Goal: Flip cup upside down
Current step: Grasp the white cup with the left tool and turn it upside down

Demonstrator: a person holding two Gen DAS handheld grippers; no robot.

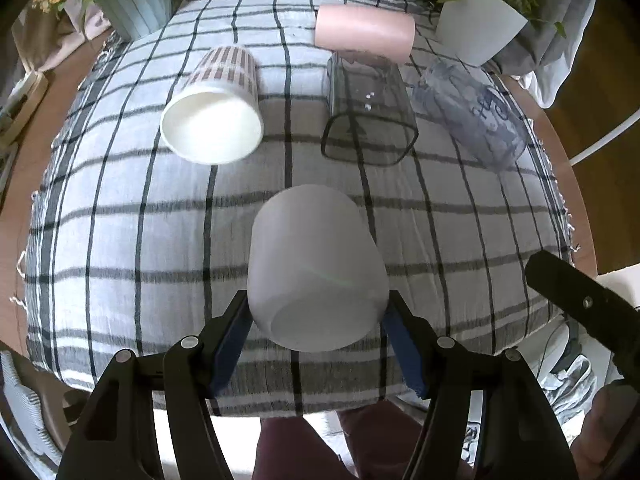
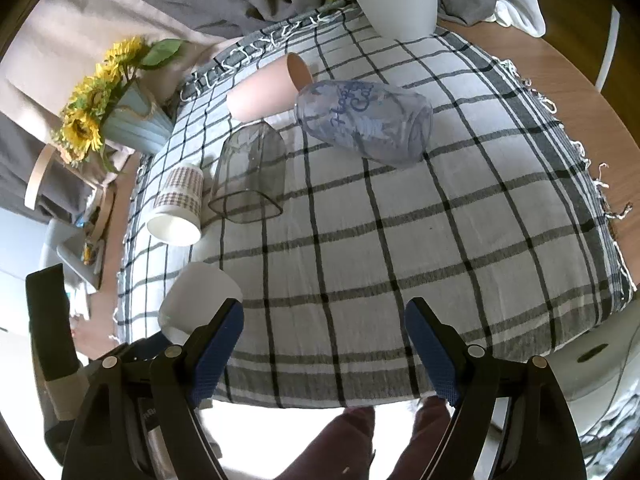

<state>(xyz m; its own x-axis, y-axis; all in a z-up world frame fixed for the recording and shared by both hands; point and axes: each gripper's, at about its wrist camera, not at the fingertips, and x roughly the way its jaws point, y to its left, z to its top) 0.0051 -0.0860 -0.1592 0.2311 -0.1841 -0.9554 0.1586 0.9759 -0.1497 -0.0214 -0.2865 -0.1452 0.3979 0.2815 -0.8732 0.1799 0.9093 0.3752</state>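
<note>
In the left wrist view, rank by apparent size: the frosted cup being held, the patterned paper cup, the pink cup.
1. Frosted cup, largest, though it sits nearest the camera between the left gripper fingers.
2. Patterned paper cup.
3. Pink cup, farthest, so true size is unsure.

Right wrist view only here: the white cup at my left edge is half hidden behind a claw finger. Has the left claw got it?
Observer: Yes. The left claw is shut on the frosted white cup, with a blue pad pressed on each side.
Operator: Upright or tipped?
Observer: Tipped. It lies lengthwise along the fingers, with its far end pointing toward the clear tumbler.
Operator: Rim or base toward the camera?
Observer: Cannot tell. The near end is a plain frosted oval just above the fingertips.
</note>
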